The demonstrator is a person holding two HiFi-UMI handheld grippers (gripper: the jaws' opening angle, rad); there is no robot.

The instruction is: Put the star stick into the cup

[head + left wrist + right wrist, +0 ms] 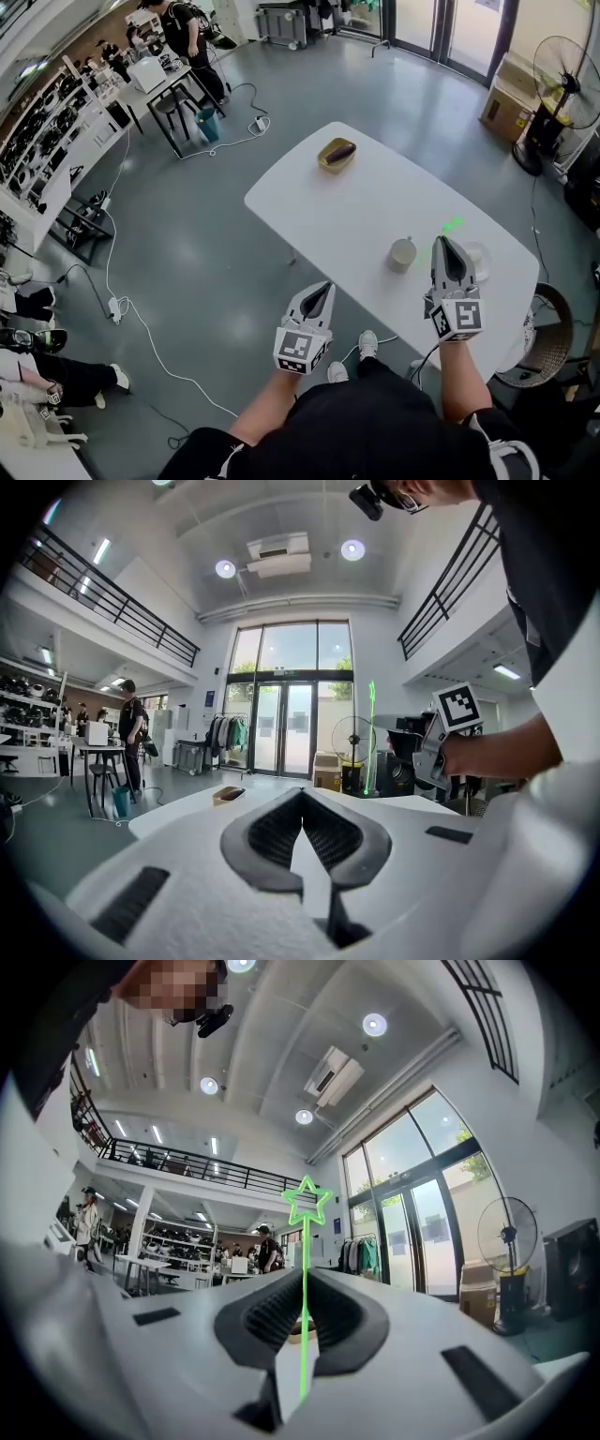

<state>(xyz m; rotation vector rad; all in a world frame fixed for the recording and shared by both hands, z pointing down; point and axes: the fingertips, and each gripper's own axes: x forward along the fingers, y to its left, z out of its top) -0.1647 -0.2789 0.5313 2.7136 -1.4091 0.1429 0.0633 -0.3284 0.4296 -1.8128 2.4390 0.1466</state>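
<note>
My left gripper (326,289) hangs nearest, at the white table's (356,206) near edge, its jaws pressed together on nothing. My right gripper (444,244) clamps the green star stick (304,1241), just beside the cup (402,254). Farther off sits a yellow dish (336,155).

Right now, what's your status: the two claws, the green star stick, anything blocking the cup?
Left gripper shut, empty. Right gripper shut on star stick, star end up. Cup beside it, mouth open, nothing in the way.
</note>
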